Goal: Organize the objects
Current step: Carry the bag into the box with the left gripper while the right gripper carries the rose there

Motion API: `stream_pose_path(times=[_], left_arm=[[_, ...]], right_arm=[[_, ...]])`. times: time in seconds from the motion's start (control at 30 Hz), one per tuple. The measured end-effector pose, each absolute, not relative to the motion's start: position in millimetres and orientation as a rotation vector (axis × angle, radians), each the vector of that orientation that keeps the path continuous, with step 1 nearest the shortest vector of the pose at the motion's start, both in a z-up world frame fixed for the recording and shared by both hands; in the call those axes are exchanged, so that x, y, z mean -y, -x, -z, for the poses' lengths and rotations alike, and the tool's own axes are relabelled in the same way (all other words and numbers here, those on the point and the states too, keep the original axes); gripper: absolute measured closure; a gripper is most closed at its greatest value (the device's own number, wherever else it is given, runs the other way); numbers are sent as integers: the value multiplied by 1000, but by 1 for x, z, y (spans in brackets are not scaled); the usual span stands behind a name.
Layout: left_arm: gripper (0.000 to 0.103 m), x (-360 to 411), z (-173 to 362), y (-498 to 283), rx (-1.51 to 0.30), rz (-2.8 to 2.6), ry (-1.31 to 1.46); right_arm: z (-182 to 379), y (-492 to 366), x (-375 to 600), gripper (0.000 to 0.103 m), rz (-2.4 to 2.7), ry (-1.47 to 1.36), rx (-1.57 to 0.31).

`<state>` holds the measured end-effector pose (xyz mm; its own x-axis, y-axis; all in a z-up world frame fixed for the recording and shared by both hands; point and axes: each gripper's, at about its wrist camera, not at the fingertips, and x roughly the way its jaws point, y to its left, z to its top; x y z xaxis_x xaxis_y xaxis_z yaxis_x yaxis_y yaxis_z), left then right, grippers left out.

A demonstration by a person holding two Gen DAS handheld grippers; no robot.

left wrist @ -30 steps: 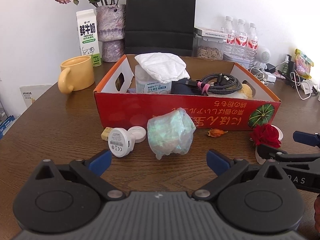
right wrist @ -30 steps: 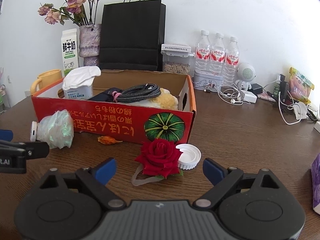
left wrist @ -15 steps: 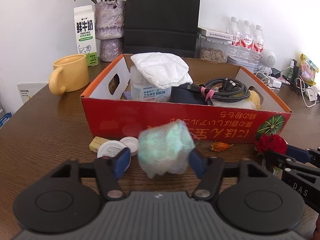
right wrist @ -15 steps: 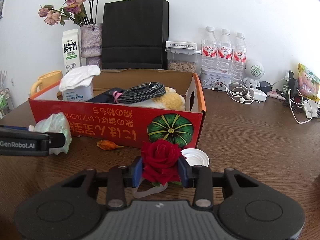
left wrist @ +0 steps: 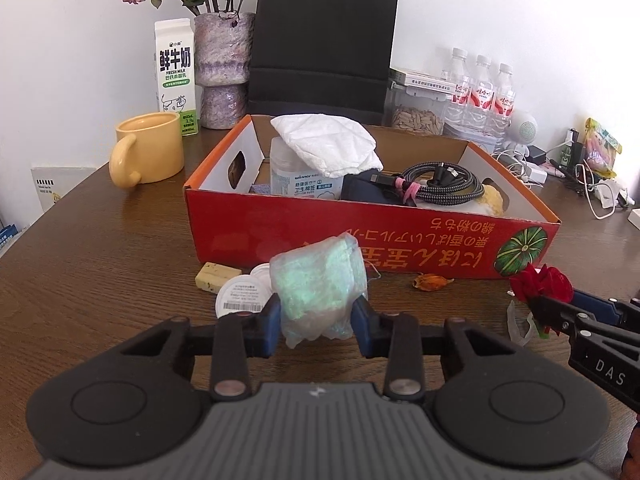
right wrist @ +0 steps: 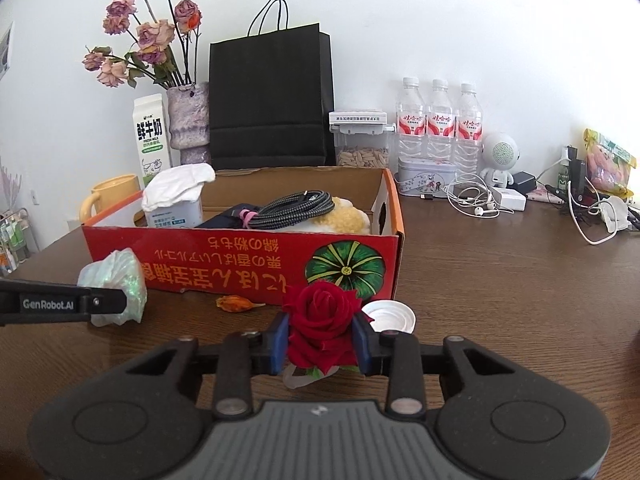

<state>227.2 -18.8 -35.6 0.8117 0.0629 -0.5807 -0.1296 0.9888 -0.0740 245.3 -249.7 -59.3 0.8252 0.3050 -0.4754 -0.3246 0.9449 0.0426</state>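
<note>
Dark brown wood grain covers the table (left wrist: 100, 248) in the left wrist view, which backs onto a white wall. A red cardboard box (left wrist: 360, 236) sits mid-table, holding a coiled cable (left wrist: 440, 186) and a tissue-topped tub (left wrist: 308, 176). Behind it stand a yellow mug (left wrist: 150, 148), a milk carton (left wrist: 175, 76) and a black paper bag (left wrist: 322, 44). Low and level over the table in front of the box, the left gripper (left wrist: 318, 318) pinches a crumpled iridescent plastic bundle (left wrist: 318, 284) between its blue pads. A white round lid (left wrist: 240, 298) lies just left of the bundle.

From the right wrist view, the same table (right wrist: 500, 280) extends rightward to three water bottles (right wrist: 440, 124) and tangled white earphones (right wrist: 476, 200) near the wall. Beside the box's (right wrist: 240, 256) front right corner, the right gripper (right wrist: 322, 338) is closed on a red rose (right wrist: 322, 320), held level and close above the wood. A white cap (right wrist: 390, 316) rests just behind the rose.
</note>
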Motion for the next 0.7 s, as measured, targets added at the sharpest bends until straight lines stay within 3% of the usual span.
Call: stream_pose_path(times=[0.7], left_arm=[[67,10,6,-196,-522,-86,94]], right_arm=[[44,-224,235,71,-350,44,-456]])
